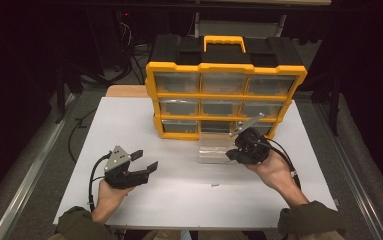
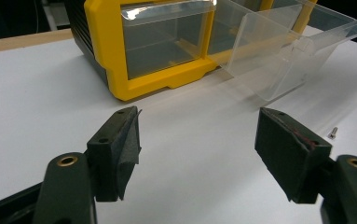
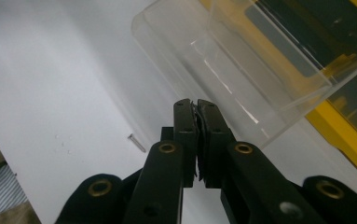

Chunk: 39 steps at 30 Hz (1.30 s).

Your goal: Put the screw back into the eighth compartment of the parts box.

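a yellow and black drawer organizer [image 1: 224, 90] stands at the back of the white surface [image 1: 129, 125]. a clear drawer [image 1: 214, 150] is pulled out from its bottom row. the right gripper [image 1: 246, 145] hovers beside it; the left gripper [image 1: 144, 161], jaws apart, sits well left.

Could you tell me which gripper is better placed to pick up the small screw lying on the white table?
Probably the left gripper: its jaws stand open, and the screw lies just beyond its right jaw. The right gripper is shut, up by the clear drawer.
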### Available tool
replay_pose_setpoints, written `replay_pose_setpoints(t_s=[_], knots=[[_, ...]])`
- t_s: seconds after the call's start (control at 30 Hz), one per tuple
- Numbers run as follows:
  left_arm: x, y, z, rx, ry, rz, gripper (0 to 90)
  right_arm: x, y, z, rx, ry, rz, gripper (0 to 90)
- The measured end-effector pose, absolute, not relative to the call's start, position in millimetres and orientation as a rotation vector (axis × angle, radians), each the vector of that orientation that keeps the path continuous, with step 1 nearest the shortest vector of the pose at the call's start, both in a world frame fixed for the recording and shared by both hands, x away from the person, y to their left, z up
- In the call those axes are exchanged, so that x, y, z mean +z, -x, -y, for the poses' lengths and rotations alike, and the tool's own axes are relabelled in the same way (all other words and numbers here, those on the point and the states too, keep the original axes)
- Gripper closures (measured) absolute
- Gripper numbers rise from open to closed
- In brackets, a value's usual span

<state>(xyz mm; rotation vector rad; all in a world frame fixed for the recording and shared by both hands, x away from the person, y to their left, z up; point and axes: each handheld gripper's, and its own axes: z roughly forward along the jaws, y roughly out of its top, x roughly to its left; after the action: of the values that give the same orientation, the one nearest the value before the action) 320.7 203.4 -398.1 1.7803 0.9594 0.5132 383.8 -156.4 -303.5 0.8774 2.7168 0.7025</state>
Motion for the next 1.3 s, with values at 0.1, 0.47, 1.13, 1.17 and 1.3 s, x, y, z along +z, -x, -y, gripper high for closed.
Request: replay_pose_setpoints(t_s=[0.1,0.47,1.13,1.17,1.3], knots=[[-398,-321,-204,0.512,-1.781,-0.961,31.2,-304,-388,156,0.699,-0.889,-2.714,89.7],[-399,-321,-203,0.51,-1.779,-0.96,31.2,-304,-404,152,0.665,-0.941,-2.683,89.6],[-398,-321,-203,0.51,-1.783,-0.957,31.2,-323,-426,144,0.586,-1.009,-2.702,89.2],[-398,-321,-203,0.51,-1.784,-0.957,31.3,-324,-427,143,0.577,-1.006,-2.701,89.2],[-398,-321,-204,0.509,-1.784,-0.957,31.2,-327,-429,142,0.572,-1.023,-2.703,88.0]])
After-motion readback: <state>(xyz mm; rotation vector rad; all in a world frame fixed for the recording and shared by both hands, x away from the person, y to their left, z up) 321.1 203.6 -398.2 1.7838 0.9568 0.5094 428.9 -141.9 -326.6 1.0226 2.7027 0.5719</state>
